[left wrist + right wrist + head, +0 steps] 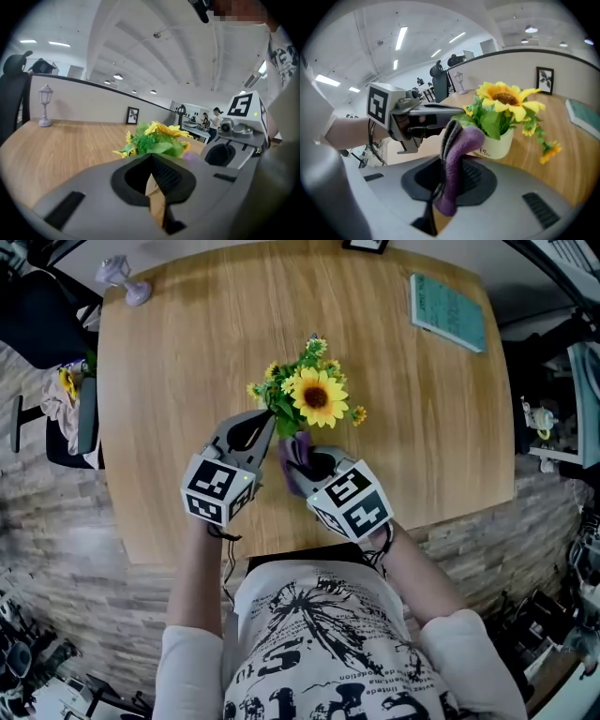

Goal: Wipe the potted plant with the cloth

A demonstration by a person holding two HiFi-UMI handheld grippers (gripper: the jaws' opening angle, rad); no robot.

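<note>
Left forearm and right forearm reached forward side by side, left tool angled slightly down with jaws fully together and empty, right tool tipped steeper down, jaws clamped on a purple cloth, both marker cubes facing up.

the right gripper is pinching the purple cloth, which is standing just left of the potted plant.
</note>
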